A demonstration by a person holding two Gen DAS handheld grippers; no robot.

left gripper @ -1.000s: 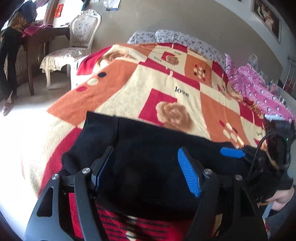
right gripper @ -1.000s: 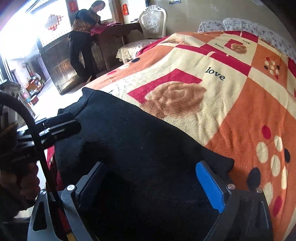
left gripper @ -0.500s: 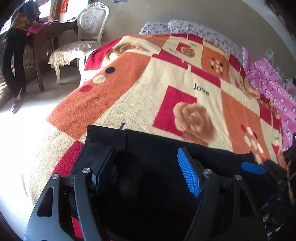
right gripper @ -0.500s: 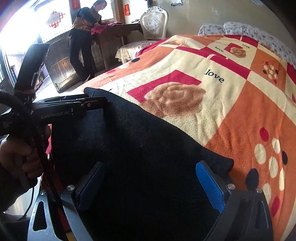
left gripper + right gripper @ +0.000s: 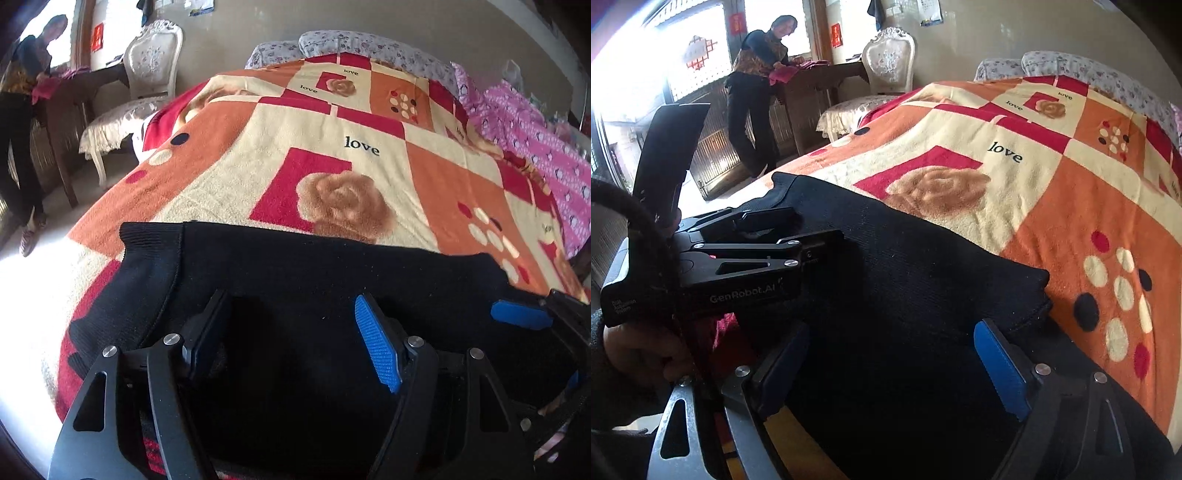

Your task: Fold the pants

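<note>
Black pants lie folded across the near edge of the bed, ribbed waistband at the left. My left gripper hovers open over their left half, its pads clear of the cloth. In the right wrist view the pants fill the foreground. My right gripper is over their right end near a folded corner. Its jaws are closing with black cloth between them, the pads not pressing. The left gripper shows there from the side, and a blue pad of the right gripper shows in the left view.
The bed carries an orange, cream and red blanket with rose squares. A pink quilt lies along its right side, pillows at the head. A white chair, a wooden table and a standing person are beyond the left edge.
The left gripper has come in from the left over the waistband end of the pants. The right gripper's jaws have narrowed a little. The pants lie as before.
</note>
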